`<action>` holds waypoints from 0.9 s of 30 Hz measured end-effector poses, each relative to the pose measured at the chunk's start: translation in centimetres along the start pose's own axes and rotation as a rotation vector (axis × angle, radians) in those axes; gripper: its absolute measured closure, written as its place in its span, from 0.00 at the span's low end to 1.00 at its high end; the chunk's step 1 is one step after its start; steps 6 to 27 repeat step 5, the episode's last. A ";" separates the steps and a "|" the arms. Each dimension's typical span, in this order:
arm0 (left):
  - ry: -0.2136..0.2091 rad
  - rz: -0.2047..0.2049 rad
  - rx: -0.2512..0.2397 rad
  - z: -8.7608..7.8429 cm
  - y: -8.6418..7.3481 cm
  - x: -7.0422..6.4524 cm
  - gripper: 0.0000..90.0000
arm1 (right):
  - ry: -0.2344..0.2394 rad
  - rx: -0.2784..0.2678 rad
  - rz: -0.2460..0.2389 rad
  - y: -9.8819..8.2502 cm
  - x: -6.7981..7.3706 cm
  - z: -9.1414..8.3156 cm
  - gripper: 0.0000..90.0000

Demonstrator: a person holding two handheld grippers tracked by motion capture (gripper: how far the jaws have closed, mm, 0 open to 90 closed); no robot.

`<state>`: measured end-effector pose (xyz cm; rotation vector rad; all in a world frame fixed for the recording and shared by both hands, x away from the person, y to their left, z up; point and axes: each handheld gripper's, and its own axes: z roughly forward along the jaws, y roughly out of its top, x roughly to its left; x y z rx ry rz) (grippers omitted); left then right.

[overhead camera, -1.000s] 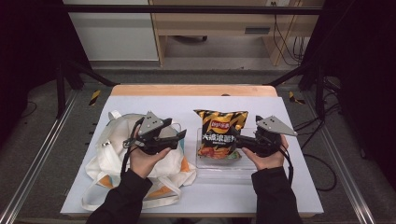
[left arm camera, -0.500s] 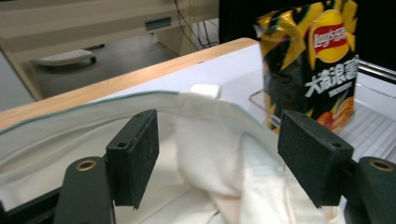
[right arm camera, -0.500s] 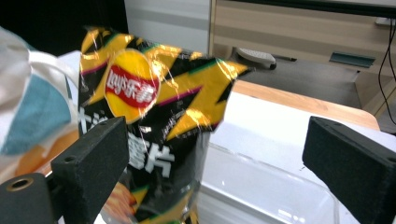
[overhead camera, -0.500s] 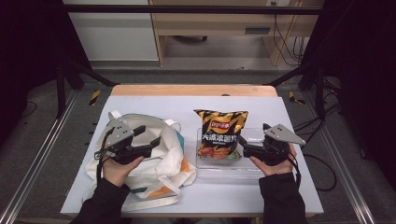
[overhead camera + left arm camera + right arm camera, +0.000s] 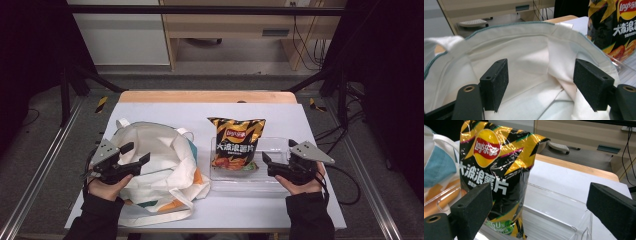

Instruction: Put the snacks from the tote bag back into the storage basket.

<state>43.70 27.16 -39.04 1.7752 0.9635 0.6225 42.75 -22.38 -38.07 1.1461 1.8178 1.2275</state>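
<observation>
The left gripper [image 5: 136, 155] has wide-open fingers at the cloth bag [image 5: 160, 150]. The right gripper [image 5: 265, 162] is open too, holding nothing, beside the chip bag [image 5: 236, 142].

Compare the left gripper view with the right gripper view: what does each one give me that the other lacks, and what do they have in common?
The left gripper view looks into the open mouth of the white tote bag, showing its inner lining and green-trimmed rim, with the left gripper open, nothing between its pads.

The right gripper view shows the clear plastic tray, the full front of the chip bag standing in it, and the right gripper open beside it.

Both share the chip bag, the tote and the white tabletop.
</observation>
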 end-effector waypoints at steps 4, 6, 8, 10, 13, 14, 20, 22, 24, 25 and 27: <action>0.010 -0.007 0.011 -0.5 -0.8 0.5 0.31 | -0.002 0.003 -0.004 -0.5 -0.2 -0.2 0.08; 0.015 -0.008 0.012 -0.7 -0.9 0.7 0.31 | -0.002 0.005 -0.005 -0.6 -0.2 -0.2 0.09; 0.015 -0.008 0.012 -0.7 -0.9 0.7 0.31 | -0.002 0.005 -0.005 -0.6 -0.2 -0.2 0.09; 0.015 -0.008 0.012 -0.7 -0.9 0.7 0.31 | -0.002 0.005 -0.005 -0.6 -0.2 -0.2 0.09; 0.015 -0.008 0.012 -0.7 -0.9 0.7 0.31 | -0.002 0.005 -0.005 -0.6 -0.2 -0.2 0.09; 0.015 -0.008 0.012 -0.7 -0.9 0.7 0.31 | -0.002 0.005 -0.005 -0.6 -0.2 -0.2 0.09; 0.015 -0.008 0.012 -0.7 -0.9 0.7 0.31 | -0.002 0.005 -0.005 -0.6 -0.2 -0.2 0.09; 0.015 -0.008 0.012 -0.7 -0.9 0.7 0.31 | -0.002 0.005 -0.005 -0.6 -0.2 -0.2 0.09; 0.015 -0.008 0.012 -0.7 -0.9 0.7 0.31 | -0.002 0.005 -0.005 -0.6 -0.2 -0.2 0.09; 0.015 -0.008 0.012 -0.7 -0.9 0.7 0.31 | -0.002 0.005 -0.005 -0.6 -0.2 -0.2 0.09; 0.015 -0.008 0.012 -0.7 -0.9 0.7 0.31 | -0.002 0.005 -0.005 -0.6 -0.2 -0.2 0.09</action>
